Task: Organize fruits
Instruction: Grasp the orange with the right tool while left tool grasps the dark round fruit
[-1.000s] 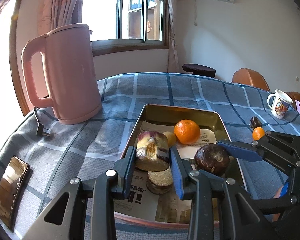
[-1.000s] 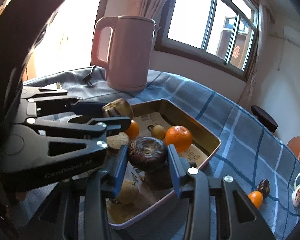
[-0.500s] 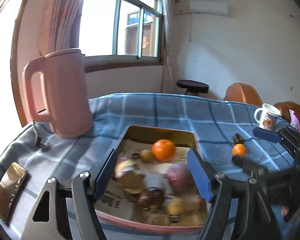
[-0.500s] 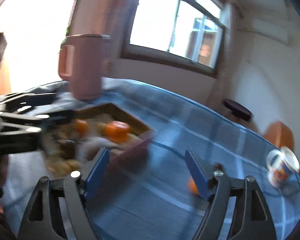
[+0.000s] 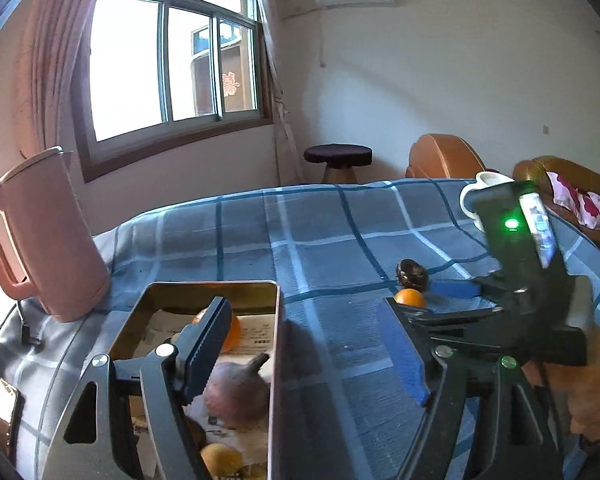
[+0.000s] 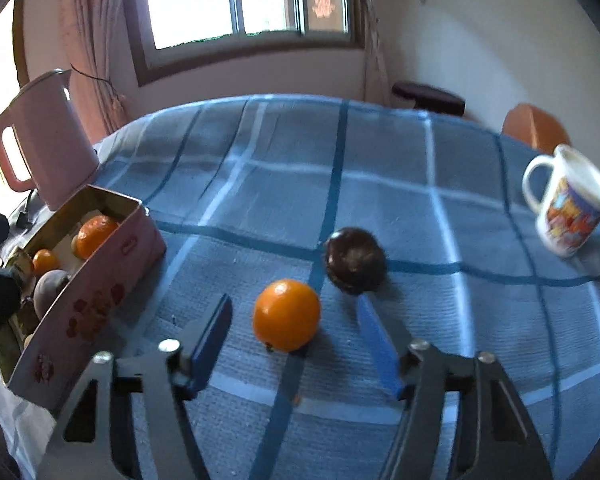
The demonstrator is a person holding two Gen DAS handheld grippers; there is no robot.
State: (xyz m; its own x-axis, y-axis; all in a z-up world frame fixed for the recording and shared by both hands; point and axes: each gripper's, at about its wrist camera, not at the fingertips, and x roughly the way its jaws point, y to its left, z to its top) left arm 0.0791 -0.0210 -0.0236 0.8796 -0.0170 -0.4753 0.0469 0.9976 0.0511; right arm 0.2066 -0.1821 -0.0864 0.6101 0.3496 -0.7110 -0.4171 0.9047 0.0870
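Hidden or unclear: in the left wrist view the left gripper (image 5: 308, 344) covers part of the tin (image 5: 274, 360) and its contents; only a sliver of one orange fruit shows behind the left finger (image 5: 204, 344). The mug (image 5: 470, 196) is mostly masked by the right gripper (image 5: 440, 300), which also cuts off the lower part of the tangerine (image 5: 409, 297). The tin's near end runs out of frame. The right wrist view is slightly blurred at the mug (image 6: 568, 204).

View differences: the right wrist view shows the tangerine (image 6: 286, 314) whole, resting on the cloth (image 6: 380, 160) between the spread jaws of the right gripper (image 6: 296, 336), touching neither pad. The dark round fruit (image 6: 354, 260) lies just beyond it, right of centre. This view also shows the tin (image 6: 100, 300) side wall, pink with red printed motifs. Only the left view shows the phone (image 5: 2, 408) at the near left.

Both grippers stand wide apart and hold nothing.

Materials: the tin is metal, rectangular, paper-lined. The cloth is blue checked fabric. The kettle (image 5: 40, 236) is matte pink.
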